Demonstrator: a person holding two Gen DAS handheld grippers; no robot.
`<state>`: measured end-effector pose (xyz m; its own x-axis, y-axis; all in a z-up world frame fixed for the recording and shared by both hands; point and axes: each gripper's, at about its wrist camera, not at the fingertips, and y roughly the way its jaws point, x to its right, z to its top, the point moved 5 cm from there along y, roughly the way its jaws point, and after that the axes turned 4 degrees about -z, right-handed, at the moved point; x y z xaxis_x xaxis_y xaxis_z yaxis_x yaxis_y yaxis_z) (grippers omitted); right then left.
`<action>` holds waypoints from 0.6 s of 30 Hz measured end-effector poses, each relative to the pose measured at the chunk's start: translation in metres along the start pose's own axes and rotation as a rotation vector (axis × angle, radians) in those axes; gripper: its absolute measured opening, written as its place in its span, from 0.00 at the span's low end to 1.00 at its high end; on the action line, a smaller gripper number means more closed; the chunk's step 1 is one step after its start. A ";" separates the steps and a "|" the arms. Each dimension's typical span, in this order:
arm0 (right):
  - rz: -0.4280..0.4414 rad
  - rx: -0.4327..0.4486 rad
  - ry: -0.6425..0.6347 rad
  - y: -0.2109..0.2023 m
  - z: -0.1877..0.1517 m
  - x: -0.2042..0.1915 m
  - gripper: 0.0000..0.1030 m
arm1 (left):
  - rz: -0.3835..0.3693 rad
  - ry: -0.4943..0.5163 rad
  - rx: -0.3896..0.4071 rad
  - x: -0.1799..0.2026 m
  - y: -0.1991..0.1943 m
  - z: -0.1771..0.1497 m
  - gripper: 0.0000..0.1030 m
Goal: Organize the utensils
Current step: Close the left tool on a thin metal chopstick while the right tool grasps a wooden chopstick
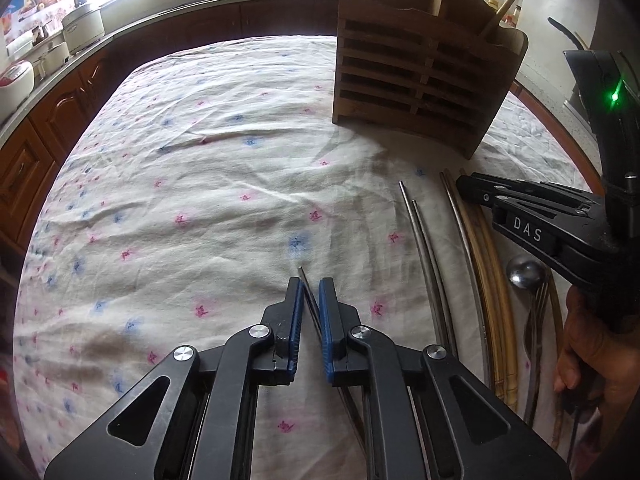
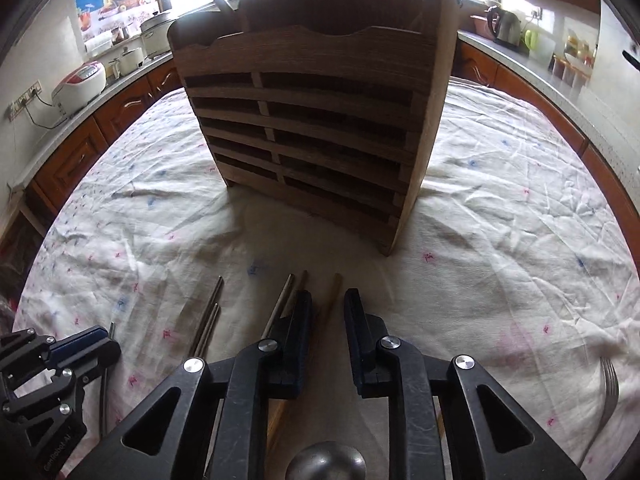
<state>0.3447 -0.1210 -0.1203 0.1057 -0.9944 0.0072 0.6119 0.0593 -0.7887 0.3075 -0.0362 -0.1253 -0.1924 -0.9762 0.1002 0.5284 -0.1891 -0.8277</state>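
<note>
Steel chopstick [image 1: 310, 300] was pinched by the left tool [image 1: 309, 292], for lifting toward the wooden holder [image 1: 420, 68] at one o'clock; the right tool [image 2: 328, 304] was nearly closed around a bamboo chopstick [image 2: 334, 292].

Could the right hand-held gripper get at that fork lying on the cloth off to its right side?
Probably yes. The fork lies alone on the tablecloth, nothing over or beside it, so the way looks free. But the right hand-held gripper sits over a wooden chopstick and would have to swing right.
</note>
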 end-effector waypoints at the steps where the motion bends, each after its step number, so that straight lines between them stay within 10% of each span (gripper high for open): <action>1: 0.003 0.001 0.002 0.000 0.000 0.000 0.11 | -0.002 -0.002 0.001 0.000 0.000 0.000 0.07; 18: 0.244 0.119 0.197 -0.073 -0.001 0.026 0.07 | -0.168 -0.115 0.088 -0.019 -0.062 0.002 0.03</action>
<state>0.3024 -0.1509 -0.0632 0.1141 -0.9466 -0.3016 0.6754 0.2965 -0.6752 0.2801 -0.0063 -0.0753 -0.1909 -0.9348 0.2993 0.5676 -0.3539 -0.7433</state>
